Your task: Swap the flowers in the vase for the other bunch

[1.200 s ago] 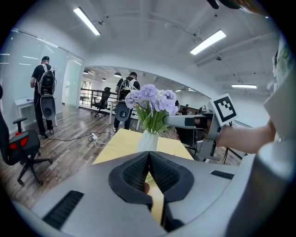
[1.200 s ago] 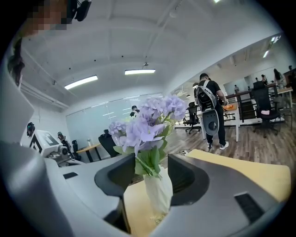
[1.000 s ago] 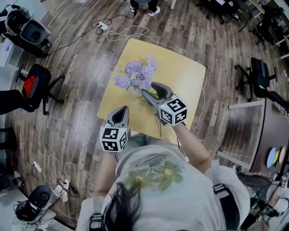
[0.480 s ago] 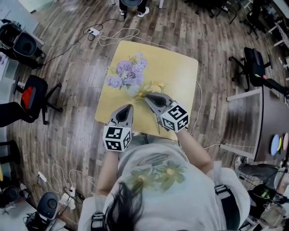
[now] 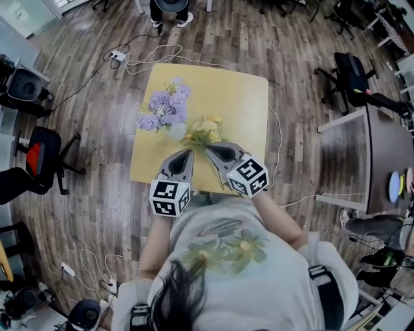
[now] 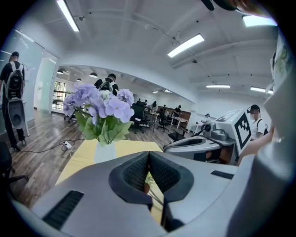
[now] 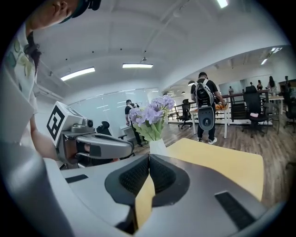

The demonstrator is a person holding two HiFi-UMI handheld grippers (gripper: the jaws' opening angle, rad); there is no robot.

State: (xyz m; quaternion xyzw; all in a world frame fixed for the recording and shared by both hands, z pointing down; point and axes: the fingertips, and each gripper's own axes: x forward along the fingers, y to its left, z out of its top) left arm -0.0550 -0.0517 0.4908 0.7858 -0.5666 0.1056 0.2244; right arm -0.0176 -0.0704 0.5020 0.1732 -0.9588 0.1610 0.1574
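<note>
Purple flowers [image 5: 162,106] stand in a white vase [image 5: 176,132] on the yellow table [image 5: 236,97]. A yellow bunch [image 5: 202,131] lies flat on the table just right of the vase. My left gripper [image 5: 186,154] is near the front edge, short of the vase, with its jaws shut and nothing between them. My right gripper [image 5: 208,150] sits beside it, just behind the yellow bunch. Its jaws have just been closing and now meet with nothing between them. In the left gripper view the purple flowers [image 6: 99,104] rise ahead; in the right gripper view the vase [image 7: 157,147] stands left of centre.
Cables and a power strip [image 5: 118,55] lie on the wooden floor beyond the table. A person's feet [image 5: 169,19] stand at the far side. Office chairs [image 5: 39,155] [image 5: 349,71] stand to the left and right. A grey desk [image 5: 388,161] is at the right.
Both grippers have drawn back from the vase toward the table's front edge. The right jaws have closed, and the yellow bunch, earlier half hidden under the right gripper, lies uncovered beside the vase.
</note>
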